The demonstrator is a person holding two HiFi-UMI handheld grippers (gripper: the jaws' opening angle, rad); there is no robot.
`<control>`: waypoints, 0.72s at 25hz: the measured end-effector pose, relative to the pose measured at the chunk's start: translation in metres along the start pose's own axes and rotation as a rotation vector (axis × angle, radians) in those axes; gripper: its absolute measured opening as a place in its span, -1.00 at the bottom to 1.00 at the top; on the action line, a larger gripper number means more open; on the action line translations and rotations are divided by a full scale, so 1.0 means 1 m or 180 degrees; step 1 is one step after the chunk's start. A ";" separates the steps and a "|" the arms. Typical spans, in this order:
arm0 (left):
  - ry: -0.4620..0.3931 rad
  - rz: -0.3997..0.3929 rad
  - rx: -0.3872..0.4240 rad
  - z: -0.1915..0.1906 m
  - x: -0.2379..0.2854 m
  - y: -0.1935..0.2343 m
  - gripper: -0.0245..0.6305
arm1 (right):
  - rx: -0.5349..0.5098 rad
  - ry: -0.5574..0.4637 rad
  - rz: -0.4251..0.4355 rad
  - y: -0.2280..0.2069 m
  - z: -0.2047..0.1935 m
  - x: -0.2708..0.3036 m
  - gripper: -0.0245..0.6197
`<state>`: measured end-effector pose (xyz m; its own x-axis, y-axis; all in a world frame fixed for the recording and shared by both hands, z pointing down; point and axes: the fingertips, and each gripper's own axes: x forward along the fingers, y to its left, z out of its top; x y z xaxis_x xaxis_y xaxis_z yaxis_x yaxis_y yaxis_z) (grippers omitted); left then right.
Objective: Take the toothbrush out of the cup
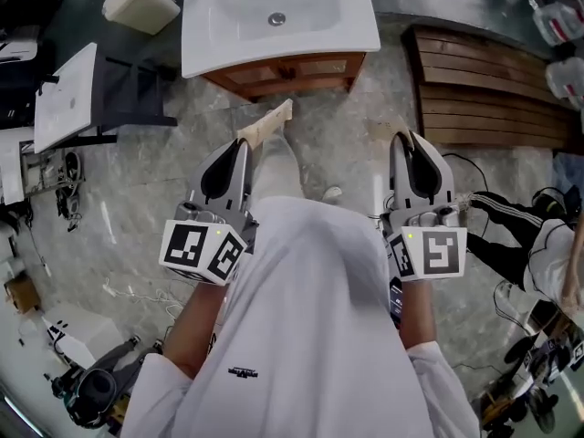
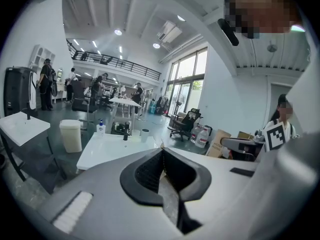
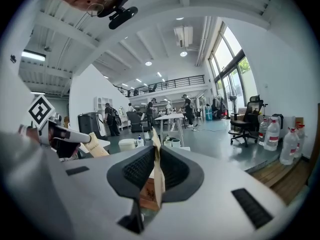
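Note:
A white washbasin (image 1: 228, 39) on a wooden cabinet stands ahead of me. Two small cups (image 2: 145, 132) sit at its back edge beside a dark tap (image 2: 126, 133); the right gripper view shows the cups (image 3: 173, 142) too. They are too small for me to make out a toothbrush. My left gripper (image 1: 243, 144) and right gripper (image 1: 408, 138) are held close to my body, well short of the basin. The jaws of both meet at the tips with nothing between them, as seen on the left gripper (image 2: 162, 149) and the right gripper (image 3: 154, 147) in their own views.
A soap bottle (image 2: 100, 128) stands on the basin's left corner and a cream bin (image 1: 141, 3) beside it. A white table (image 1: 64, 99) is at left, a wooden slatted platform (image 1: 484, 89) at right with water bottles (image 1: 558, 26). Cables and gear lie on the floor.

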<state>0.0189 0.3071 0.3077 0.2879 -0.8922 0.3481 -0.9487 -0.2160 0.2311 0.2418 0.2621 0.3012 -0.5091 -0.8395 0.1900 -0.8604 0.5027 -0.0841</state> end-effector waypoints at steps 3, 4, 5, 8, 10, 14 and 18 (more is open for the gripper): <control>0.0008 -0.0067 -0.0013 0.011 0.025 0.028 -0.91 | -0.0006 0.0022 -0.0067 0.001 0.004 0.036 -0.82; 0.0022 -0.0089 -0.0017 0.015 0.035 0.040 -0.91 | -0.0001 0.0049 -0.0099 0.002 0.003 0.050 -0.82; 0.0044 -0.0111 -0.0024 0.019 0.046 0.052 -0.91 | 0.0010 0.0078 -0.0139 0.001 0.003 0.065 -0.82; 0.0128 -0.0194 -0.0039 0.035 0.081 0.088 -0.91 | 0.0092 0.0126 -0.0281 0.000 0.014 0.116 -0.82; 0.0164 -0.0248 -0.0047 0.049 0.098 0.112 -0.91 | 0.0139 0.0142 -0.0335 0.004 0.027 0.148 -0.82; 0.0244 -0.0380 -0.0064 0.080 0.135 0.159 -0.91 | 0.0152 0.0245 -0.0410 0.014 0.045 0.215 -0.82; 0.0274 -0.0556 -0.0061 0.105 0.164 0.193 -0.91 | 0.0105 0.0333 -0.0488 0.026 0.060 0.270 -0.82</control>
<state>-0.1311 0.0778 0.3143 0.4588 -0.8045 0.3773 -0.8809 -0.3561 0.3118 0.0810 0.0362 0.2919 -0.3680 -0.8789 0.3035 -0.9289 0.3620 -0.0780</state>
